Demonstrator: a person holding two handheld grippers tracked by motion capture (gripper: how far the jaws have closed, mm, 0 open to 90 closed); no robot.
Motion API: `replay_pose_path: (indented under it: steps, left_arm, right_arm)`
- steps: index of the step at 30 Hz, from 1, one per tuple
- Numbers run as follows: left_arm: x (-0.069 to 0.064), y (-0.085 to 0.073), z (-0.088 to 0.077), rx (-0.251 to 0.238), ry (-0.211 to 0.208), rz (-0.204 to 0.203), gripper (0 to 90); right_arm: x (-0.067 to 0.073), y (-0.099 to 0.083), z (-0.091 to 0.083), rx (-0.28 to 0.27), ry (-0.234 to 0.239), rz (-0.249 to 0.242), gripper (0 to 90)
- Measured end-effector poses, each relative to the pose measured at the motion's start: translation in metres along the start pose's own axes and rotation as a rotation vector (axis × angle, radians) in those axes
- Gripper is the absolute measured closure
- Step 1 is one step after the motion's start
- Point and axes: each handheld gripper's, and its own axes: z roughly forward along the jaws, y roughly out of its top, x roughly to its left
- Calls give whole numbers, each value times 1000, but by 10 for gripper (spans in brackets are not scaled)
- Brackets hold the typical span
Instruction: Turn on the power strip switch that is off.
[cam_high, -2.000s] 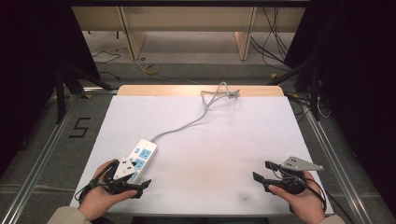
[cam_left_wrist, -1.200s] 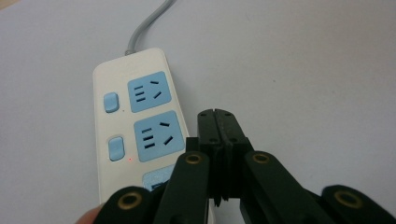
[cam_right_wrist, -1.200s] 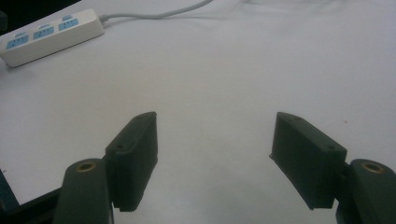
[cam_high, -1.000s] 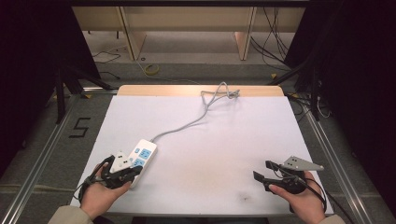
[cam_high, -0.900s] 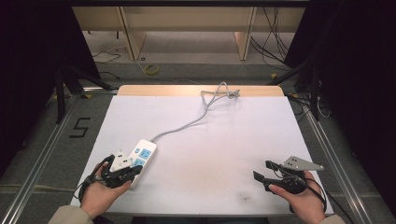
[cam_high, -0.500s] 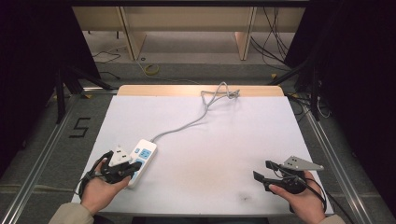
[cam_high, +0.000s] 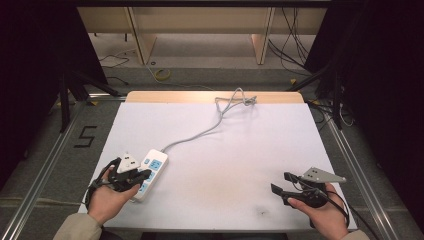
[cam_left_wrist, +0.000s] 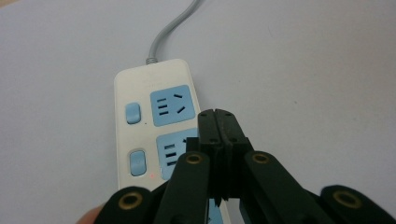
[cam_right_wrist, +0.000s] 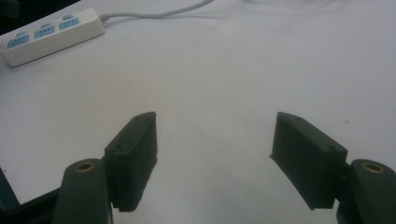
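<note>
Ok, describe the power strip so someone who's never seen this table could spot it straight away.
On the white table, look to the near left corner, just beside the left tool. The power strip lies flat there, a long white bar. Its blue sockets and the grey cord running to the far edge set it apart.

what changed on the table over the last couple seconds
The left gripper has drawn back a little toward the table's left near edge; two seconds ago it lay over the power strip's near end. Its fingers are shut, empty, above the strip's second socket. The strip, its cable and the right gripper, open over bare table, stayed as they were.
</note>
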Motion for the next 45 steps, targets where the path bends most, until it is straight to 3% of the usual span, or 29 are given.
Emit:
replay_pose_path:
  steps: [45]
  left_arm:
    - [12, 15, 16, 44, 56, -34, 898]
  right_arm:
    - [1, 0, 2, 18, 14, -18, 304]
